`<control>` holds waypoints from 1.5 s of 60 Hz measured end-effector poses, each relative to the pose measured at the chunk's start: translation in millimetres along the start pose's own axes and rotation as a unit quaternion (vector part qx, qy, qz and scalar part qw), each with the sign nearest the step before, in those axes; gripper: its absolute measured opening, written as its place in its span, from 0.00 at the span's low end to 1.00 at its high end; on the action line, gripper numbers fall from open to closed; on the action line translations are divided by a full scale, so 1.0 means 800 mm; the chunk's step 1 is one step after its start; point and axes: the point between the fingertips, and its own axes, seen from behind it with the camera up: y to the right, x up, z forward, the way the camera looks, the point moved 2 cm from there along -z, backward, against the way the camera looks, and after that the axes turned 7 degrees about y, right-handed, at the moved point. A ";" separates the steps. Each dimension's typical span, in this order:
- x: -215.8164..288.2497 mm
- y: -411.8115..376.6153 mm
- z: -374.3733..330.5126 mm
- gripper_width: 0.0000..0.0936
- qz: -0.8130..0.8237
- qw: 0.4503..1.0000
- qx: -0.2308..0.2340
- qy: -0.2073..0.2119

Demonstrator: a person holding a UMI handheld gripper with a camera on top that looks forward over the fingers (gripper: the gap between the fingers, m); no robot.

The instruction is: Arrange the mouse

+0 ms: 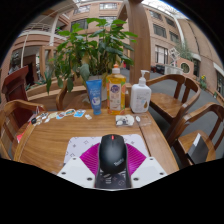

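The gripper (112, 165) points level across the wooden table (45, 140), its 2 fingers (magenta pads (92, 158) inside) pinching the black mouse (112, 153) from left and right; 3 bottles (118, 93) stand beyond.
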 end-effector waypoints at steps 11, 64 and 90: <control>-0.052 -0.001 0.026 0.44 0.005 0.999 -0.003 -0.050; 0.025 -0.018 -0.316 0.91 -0.037 0.998 -0.018 0.039; 0.031 -0.034 -0.380 0.91 -0.055 0.997 -0.008 0.055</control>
